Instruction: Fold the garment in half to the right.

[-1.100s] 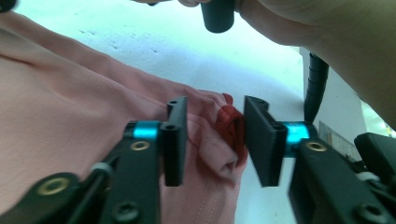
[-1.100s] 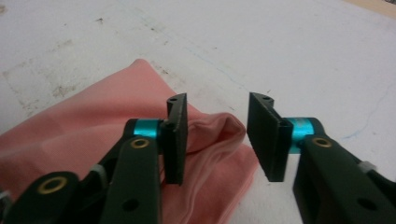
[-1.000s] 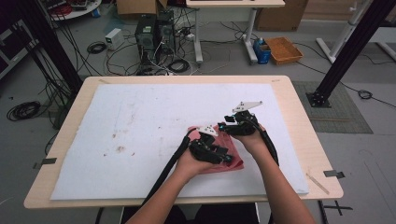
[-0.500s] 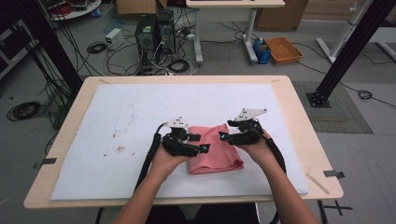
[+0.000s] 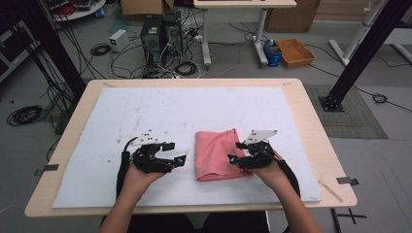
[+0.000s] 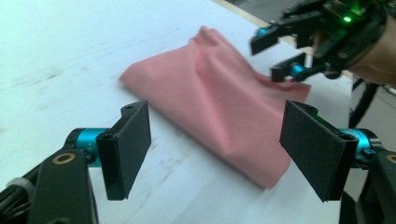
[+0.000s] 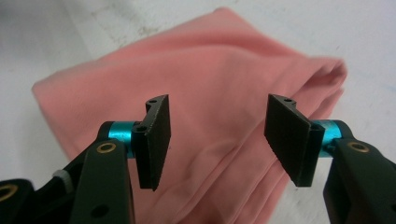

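The pink cloth (image 5: 219, 154) lies folded on the white mat (image 5: 145, 111), toward the near right part of it, between the two hands. The left gripper (image 5: 176, 154) sits just left of the cloth, clear of it, its jaws wide with nothing between them – they have just been opening. The right gripper (image 5: 234, 154) hovers over the cloth's right side, jaws parted and closing a little, no fabric pinched yet as far as its own view shows. The fold looks loose and puffy along the right edge – a pinch there could catch only the top layer and pull the fold open. A low sideways sweep could also drag the whole cloth and wrinkle it
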{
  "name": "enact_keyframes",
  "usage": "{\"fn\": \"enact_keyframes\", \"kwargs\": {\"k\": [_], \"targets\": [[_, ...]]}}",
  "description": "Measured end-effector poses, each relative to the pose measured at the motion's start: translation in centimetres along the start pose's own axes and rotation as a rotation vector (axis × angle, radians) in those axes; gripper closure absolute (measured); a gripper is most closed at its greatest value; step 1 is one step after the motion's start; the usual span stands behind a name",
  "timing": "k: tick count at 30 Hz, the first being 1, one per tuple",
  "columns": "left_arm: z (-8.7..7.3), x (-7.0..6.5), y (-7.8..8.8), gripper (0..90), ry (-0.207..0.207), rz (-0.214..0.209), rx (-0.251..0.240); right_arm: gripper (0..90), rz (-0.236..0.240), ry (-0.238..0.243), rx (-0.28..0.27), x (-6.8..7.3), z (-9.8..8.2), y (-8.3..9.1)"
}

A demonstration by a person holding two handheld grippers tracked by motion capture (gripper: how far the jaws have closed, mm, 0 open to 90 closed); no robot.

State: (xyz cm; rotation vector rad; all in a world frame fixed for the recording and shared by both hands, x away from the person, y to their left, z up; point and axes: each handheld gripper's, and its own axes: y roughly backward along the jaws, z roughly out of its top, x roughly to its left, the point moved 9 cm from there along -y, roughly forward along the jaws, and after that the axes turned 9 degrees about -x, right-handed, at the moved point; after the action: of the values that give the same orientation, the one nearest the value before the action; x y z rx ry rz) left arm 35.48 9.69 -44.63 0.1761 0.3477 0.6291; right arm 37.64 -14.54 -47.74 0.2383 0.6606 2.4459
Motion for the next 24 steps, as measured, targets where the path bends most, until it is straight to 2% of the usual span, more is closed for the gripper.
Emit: {"fn": "enact_keyframes", "kwargs": {"k": [2,3,5,8,14,15,21,24], "targets": [[-0.2,0.7,0.6,24.8,-0.026,0.066,-0.016,41.3,-0.003,-0.011,0.000,0.3,-0.9,0.3],[-0.3,1.1,0.9,24.8,-0.032,0.085,-0.019,42.4,0.000,-0.019,0.002,0.5,-1.4,0.5],[-0.6,1.7,1.1,24.8,-0.020,0.106,-0.024,46.1,0.004,-0.024,0.009,0.8,-2.3,0.7],[-0.8,2.2,1.3,24.8,-0.006,0.129,-0.028,59.9,0.024,-0.015,0.009,1.2,-3.3,0.8],[-0.8,2.4,1.4,24.7,-0.019,0.152,-0.033,81.1,0.035,0.016,-0.002,1.8,-3.2,1.2],[-0.9,2.4,1.4,24.8,-0.019,0.150,-0.029,82.4,0.035,0.020,-0.005,1.9,-3.2,1.3],[-1.1,2.0,1.0,24.7,-0.021,0.130,-0.020,83.0,0.038,-0.046,-0.054,1.5,-2.5,2.4],[-0.9,2.1,1.2,24.8,-0.023,0.134,-0.028,82.9,0.032,-0.054,-0.072,1.3,-2.3,3.0]]}}
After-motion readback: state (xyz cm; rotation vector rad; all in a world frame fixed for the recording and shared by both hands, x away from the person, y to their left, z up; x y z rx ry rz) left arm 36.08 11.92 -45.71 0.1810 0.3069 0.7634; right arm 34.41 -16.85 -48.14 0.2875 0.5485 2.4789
